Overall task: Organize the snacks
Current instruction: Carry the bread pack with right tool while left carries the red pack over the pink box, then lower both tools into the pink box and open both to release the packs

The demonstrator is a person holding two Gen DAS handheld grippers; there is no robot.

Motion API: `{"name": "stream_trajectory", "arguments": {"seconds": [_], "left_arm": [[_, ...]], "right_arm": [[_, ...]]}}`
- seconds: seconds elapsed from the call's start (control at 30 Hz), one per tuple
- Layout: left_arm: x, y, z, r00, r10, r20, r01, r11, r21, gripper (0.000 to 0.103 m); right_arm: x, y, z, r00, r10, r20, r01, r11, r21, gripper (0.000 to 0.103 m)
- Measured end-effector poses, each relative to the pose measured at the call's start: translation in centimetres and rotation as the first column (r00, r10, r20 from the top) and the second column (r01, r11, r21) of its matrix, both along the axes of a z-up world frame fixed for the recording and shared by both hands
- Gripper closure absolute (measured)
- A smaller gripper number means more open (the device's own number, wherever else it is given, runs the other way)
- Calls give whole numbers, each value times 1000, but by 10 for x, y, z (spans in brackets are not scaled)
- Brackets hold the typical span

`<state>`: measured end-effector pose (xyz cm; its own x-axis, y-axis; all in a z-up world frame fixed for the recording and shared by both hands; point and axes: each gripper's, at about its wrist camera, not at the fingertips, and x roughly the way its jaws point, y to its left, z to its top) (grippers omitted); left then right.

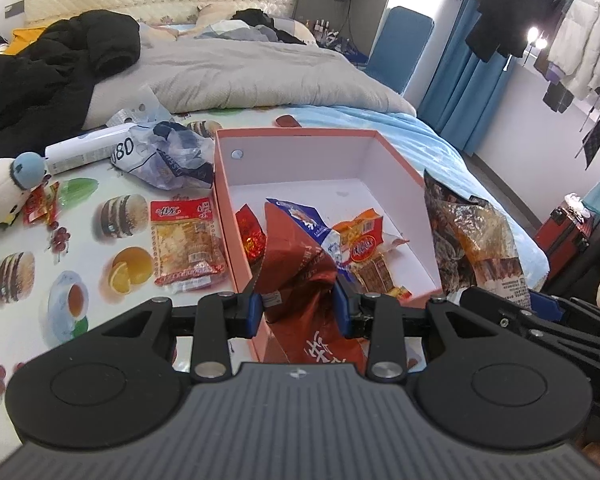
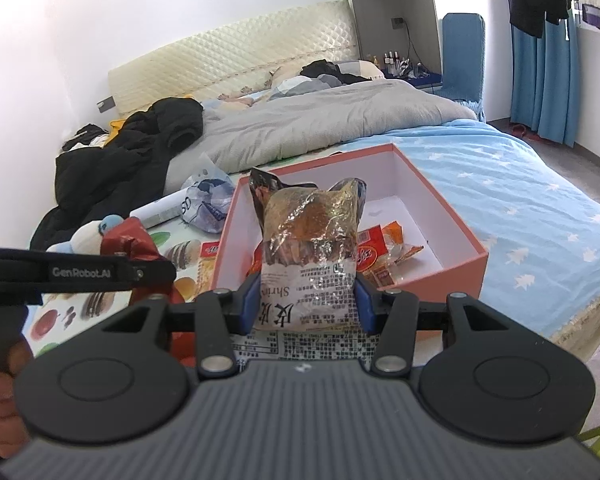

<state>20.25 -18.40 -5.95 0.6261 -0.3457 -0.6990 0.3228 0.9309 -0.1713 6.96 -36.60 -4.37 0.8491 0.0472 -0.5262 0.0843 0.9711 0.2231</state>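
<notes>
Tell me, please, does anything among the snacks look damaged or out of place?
Yes. The flat red-edged clear snack packet lies outside the pink cardboard box, on the food-print cloth. A crumpled blue-and-white plastic bag lies beyond it, apparently empty.

Snack bags (image 1: 296,264) were all crinkly glossy foil and plastic – the box (image 1: 396,184) looked like matt card, the bed's quilt (image 1: 260,72) soft grey cloth

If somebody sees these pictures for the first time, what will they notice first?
Most striking is the open pink box on the bed, with snack packets inside. The left gripper holds a dark red bag over its near edge. The right gripper grips a shiny shrimp-snack bag.
</notes>
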Motion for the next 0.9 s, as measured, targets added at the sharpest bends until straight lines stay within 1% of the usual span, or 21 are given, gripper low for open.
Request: {"name": "stream_trajectory", "arguments": {"seconds": [0.13,0.23,0.33,0.57,0.73,0.9], "left_arm": [[33,-7,-6,1000,5,-27,-6,1000,-10,63],[58,-15,-12,999,-5,-35,5,1000,7,63],[84,-25,-18,999,-13,-47,13,1000,2,63],[132,-48,-38,995,-59,-75,59,998,1,63],[154,-64,-57,992,-76,-102,78,997,17,63],[163,-65,-69,989,-79,-123,81,997,11,63]], "right_arm": [[24,-11,-3,1000,1,-3,-1,1000,5,52],[42,-20,-7,1000,3,-11,-3,1000,7,52],[62,-28,-11,1000,6,-17,-5,1000,4,52],[105,-44,-25,999,-4,-34,5,1000,19,52],[128,-50,-40,999,-6,-50,6,1000,-1,52],[145,-53,-54,997,-8,-73,8,1000,3,52]]}}
